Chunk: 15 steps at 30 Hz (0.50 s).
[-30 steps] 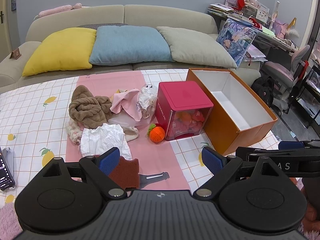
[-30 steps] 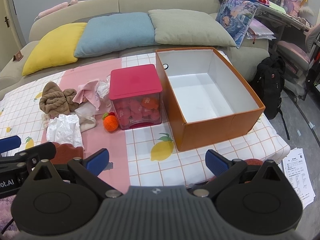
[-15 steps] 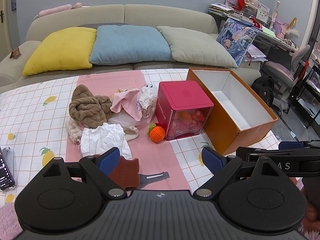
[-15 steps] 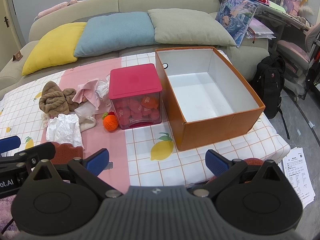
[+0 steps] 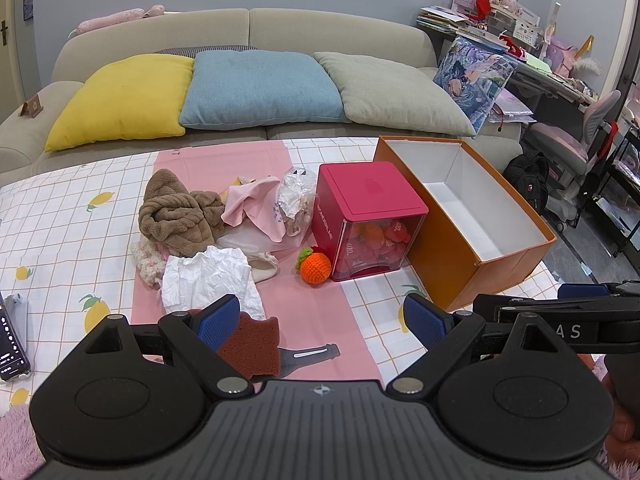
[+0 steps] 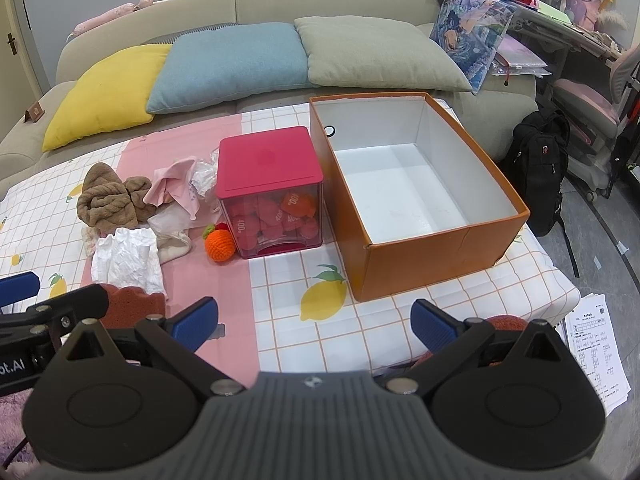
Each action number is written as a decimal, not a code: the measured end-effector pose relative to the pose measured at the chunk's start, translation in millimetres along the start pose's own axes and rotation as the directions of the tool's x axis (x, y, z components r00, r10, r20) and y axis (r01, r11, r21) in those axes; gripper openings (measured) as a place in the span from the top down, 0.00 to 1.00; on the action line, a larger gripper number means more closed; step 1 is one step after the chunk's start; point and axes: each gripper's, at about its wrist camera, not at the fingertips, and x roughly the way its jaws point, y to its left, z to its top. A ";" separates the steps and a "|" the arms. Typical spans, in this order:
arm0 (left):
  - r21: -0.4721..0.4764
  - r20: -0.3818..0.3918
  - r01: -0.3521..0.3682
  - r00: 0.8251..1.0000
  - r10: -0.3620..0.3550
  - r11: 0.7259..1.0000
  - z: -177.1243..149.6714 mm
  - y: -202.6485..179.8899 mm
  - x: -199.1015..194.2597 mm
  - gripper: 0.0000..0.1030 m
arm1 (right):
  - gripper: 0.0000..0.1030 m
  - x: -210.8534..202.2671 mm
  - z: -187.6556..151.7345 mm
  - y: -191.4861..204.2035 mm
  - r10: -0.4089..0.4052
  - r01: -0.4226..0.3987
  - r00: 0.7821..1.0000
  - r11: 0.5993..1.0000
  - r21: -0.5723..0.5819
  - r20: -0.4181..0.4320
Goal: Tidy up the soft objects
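Grippers left (image 5: 320, 316) and right (image 6: 314, 318) both spread empty, one orange box (image 6: 436, 258), three cushions (image 5: 260, 88).

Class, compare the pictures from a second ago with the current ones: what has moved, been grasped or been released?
Nothing visibly changed: both grippers, left and right, hang open over the table, and the soft things and the orange box lie as before.

Orange box (image 6: 432, 256), pink cube (image 6: 269, 160), brown towel (image 5: 176, 216), lemon-print checked cloth (image 6: 320, 320).
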 end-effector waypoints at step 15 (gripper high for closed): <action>0.001 -0.003 0.000 1.000 0.000 1.000 -8.3 1.5 3.5 0.00 | 0.03 1.2 -0.2 -2.9 0.000 0.000 1.000 1.000 0.006 -0.007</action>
